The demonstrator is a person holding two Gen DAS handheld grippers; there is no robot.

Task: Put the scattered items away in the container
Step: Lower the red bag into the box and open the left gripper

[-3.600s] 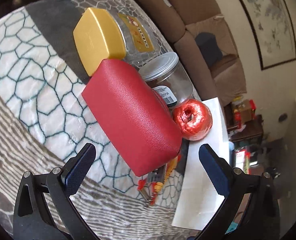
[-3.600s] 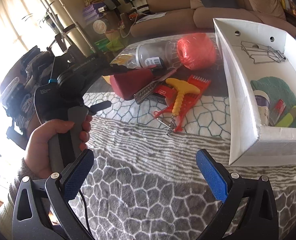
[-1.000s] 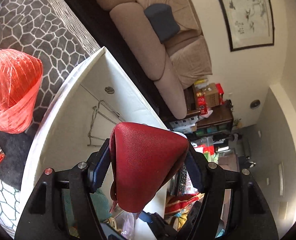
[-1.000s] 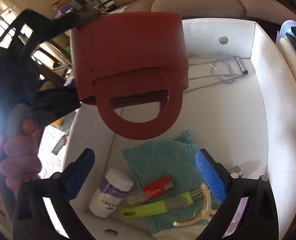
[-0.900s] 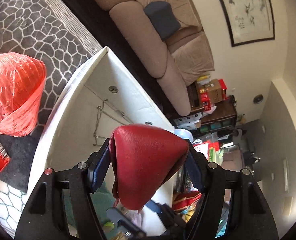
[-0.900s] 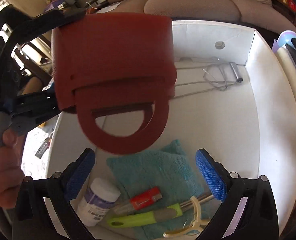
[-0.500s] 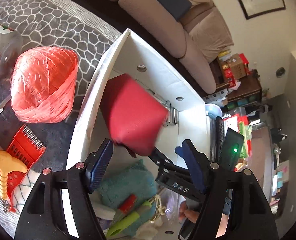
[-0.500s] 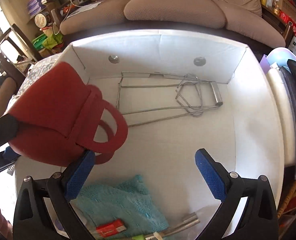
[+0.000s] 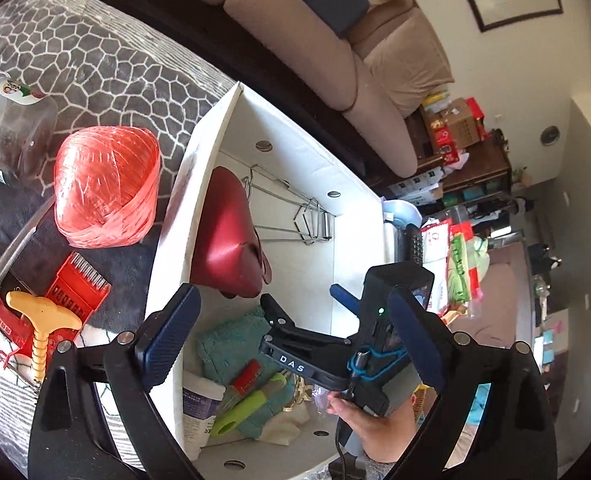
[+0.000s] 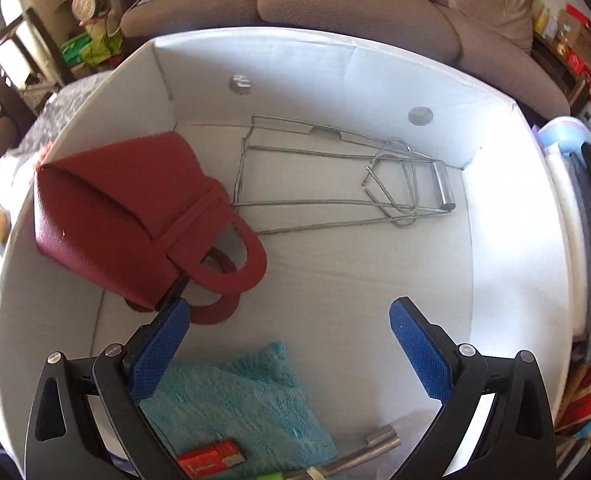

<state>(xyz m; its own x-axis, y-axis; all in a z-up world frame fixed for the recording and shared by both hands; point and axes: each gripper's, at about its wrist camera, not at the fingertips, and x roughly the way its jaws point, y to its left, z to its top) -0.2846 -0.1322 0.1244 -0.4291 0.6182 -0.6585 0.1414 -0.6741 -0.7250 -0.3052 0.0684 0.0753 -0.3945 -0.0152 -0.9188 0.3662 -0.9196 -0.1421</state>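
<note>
The red leather bag (image 10: 127, 224) lies inside the white box (image 10: 359, 52), against its left wall; it also shows in the left wrist view (image 9: 227, 236). My left gripper (image 9: 291, 332) is open and empty above the box's near end. My right gripper (image 10: 291, 340) is open and empty over the box floor, and shows as a black tool (image 9: 335, 352) in the left wrist view. Still on the patterned cloth left of the box (image 9: 199, 184) are an orange twine ball (image 9: 103, 188), a red comb-like tool (image 9: 75, 284) and a yellow-handled corkscrew (image 9: 39, 320).
In the box lie a wire clamp (image 10: 347, 184), a teal cloth (image 10: 239, 400), a red lighter (image 10: 207, 460), a green-handled tool (image 9: 243, 412) and a white bottle (image 9: 199, 408). A clear jar (image 9: 7, 128) lies on the cloth at far left. A sofa (image 9: 315, 52) stands behind.
My left gripper opened and let go of the red bag, which dropped into the box and came to rest against its left wall. Both grippers shifted a little over the box.
</note>
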